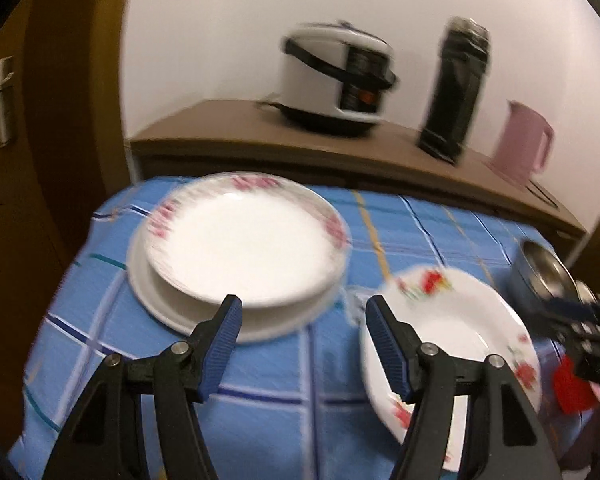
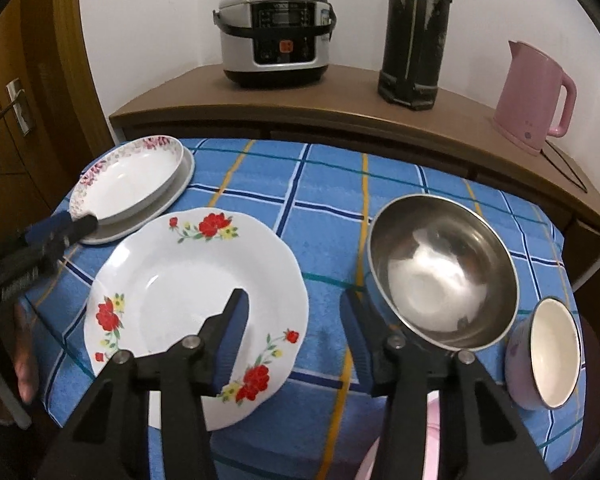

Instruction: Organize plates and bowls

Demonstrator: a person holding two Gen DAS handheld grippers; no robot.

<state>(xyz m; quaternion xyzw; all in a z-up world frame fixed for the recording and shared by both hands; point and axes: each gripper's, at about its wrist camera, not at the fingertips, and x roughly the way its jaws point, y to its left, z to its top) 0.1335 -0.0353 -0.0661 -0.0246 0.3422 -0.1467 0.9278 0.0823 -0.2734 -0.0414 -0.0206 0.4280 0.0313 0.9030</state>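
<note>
A deep plate with a pink-flowered rim (image 1: 240, 240) (image 2: 128, 180) rests on a plain white plate (image 1: 172, 308) at the far left of the blue checked tablecloth (image 2: 328, 184). My left gripper (image 1: 304, 312) (image 2: 80, 226) stands open at the near edge of this stack, with only cloth between its fingers. A red-flowered plate (image 2: 168, 280) (image 1: 460, 340) lies in the middle. Right of it stand a steel bowl (image 2: 440, 264) (image 1: 540, 272) and a small purple bowl (image 2: 548, 356). My right gripper (image 2: 294, 300) (image 1: 580, 320) is open, one finger over the flowered plate's right rim, the other beside the steel bowl.
Behind the table a brown sideboard (image 2: 340, 108) carries a rice cooker (image 2: 276, 36), a black flask (image 2: 416, 36) and a pink kettle (image 2: 532, 96). A wooden door with a handle (image 2: 14, 106) stands at the left. A hand (image 2: 24, 360) holds the left gripper.
</note>
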